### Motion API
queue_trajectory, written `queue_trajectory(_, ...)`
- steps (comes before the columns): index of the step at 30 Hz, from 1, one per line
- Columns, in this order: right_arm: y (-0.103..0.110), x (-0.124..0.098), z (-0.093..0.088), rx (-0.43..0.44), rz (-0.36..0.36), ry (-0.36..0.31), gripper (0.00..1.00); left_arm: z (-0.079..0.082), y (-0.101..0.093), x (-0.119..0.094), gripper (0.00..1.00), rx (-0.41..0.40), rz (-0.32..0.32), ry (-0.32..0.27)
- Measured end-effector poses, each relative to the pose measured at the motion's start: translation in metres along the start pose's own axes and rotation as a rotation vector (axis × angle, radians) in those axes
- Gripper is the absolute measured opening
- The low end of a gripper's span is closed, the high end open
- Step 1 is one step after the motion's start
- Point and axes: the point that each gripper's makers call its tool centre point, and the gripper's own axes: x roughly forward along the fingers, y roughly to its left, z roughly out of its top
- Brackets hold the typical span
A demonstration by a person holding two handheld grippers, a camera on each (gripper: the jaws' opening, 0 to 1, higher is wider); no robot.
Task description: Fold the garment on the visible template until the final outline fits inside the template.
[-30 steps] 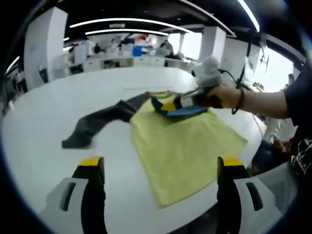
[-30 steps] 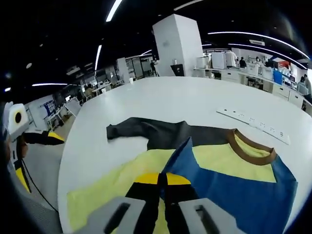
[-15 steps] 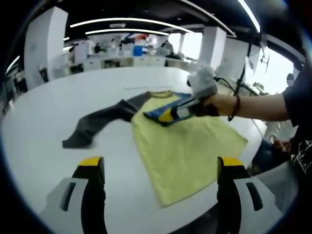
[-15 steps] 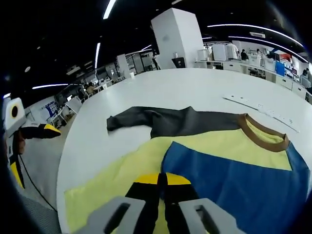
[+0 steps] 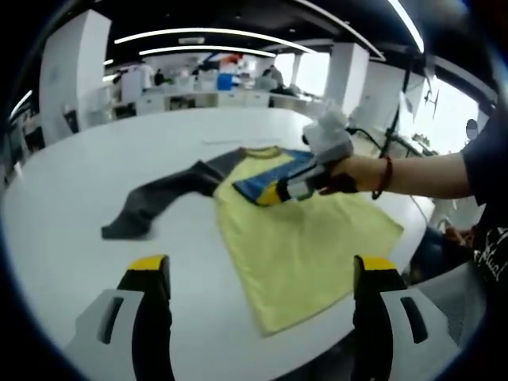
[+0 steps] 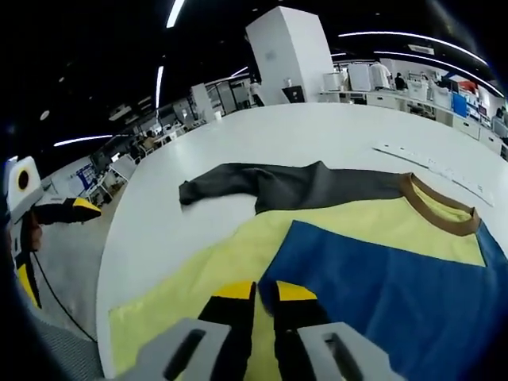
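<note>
White and wide, the counter point(image 5: 71, 198) carries the garment point(image 5: 302, 238), its yellow body spread flat with the dark sleeve point(image 5: 159, 198) trailing off to one side and a blue flap point(image 6: 397, 294) folded over near the brown collar point(image 6: 440, 210). The right gripper point(image 6: 265, 295) sits at the blue flap's edge, fingers narrowed to a slim gap; whether cloth is between them I cannot tell. The left gripper point(image 5: 262, 278) hangs above the counter with fingers wide and empty. The fold could slump or crease, since nothing pins the yellow body, and the untucked sleeve would leave the outline too large.
</note>
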Motion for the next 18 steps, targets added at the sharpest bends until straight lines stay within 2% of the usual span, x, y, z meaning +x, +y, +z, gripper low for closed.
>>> queue_trajectory(3, -0.003, -0.007, 0.008, 0.006, -0.013, -0.020, 0.11, 0.001, 0.000, 0.000, 0.92, 0.002, 0.001, -0.002)
queue_trajectory(7, -0.016, -0.017, 0.017, 0.015, -0.068, -0.040, 0.28, 0.002, 0.001, -0.001, 0.92, 0.006, 0.004, -0.006)
queue_trajectory(18, -0.052, -0.060, 0.030, 0.042, -0.180, -0.087, 0.41, 0.010, 0.002, -0.002, 0.93, 0.016, 0.009, -0.019)
